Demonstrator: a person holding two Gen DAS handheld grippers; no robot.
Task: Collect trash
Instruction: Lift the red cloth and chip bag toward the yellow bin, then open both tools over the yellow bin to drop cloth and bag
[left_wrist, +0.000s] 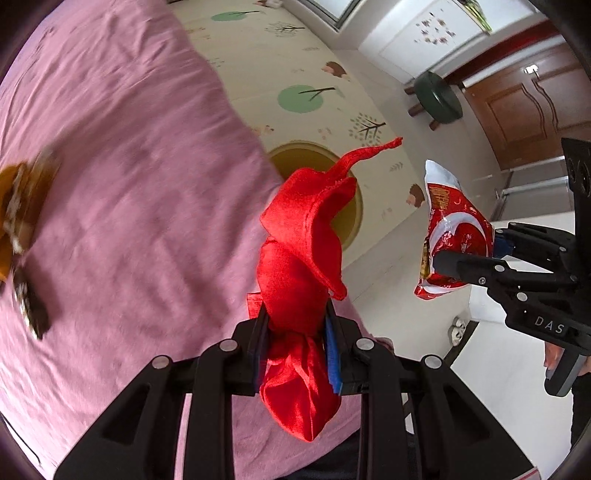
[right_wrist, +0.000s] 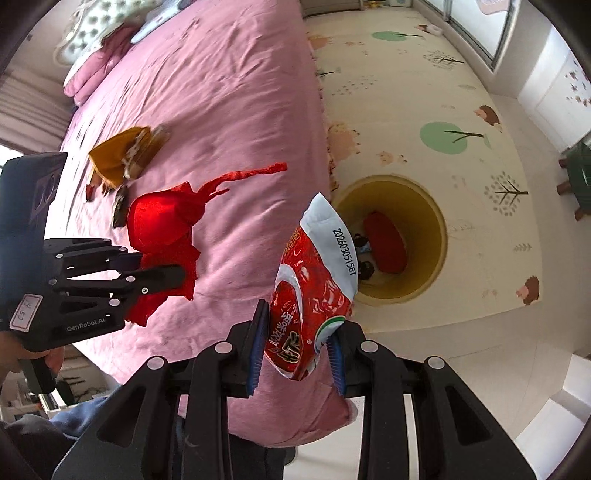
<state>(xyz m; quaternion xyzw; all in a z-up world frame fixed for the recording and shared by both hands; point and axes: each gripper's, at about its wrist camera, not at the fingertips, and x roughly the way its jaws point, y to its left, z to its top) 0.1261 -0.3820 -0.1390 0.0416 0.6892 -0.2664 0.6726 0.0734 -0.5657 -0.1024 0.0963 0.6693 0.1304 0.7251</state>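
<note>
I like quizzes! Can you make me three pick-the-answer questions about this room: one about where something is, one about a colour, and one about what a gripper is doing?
1. Where is the bin?
A. on the bed
B. on the floor mat beside the bed
C. on the stool

2. What colour is the bed cover?
A. pink
B. blue
C. white

3. What is the right gripper doing?
A. hanging open with nothing in it
B. pinching a snack bag
C. pinching a shoe

Answers:
1. B, the bin stands on the floor mat by the bed's edge.
2. A, the cover is pink all over.
3. B, the snack bag sits clamped between its fingers.
</note>
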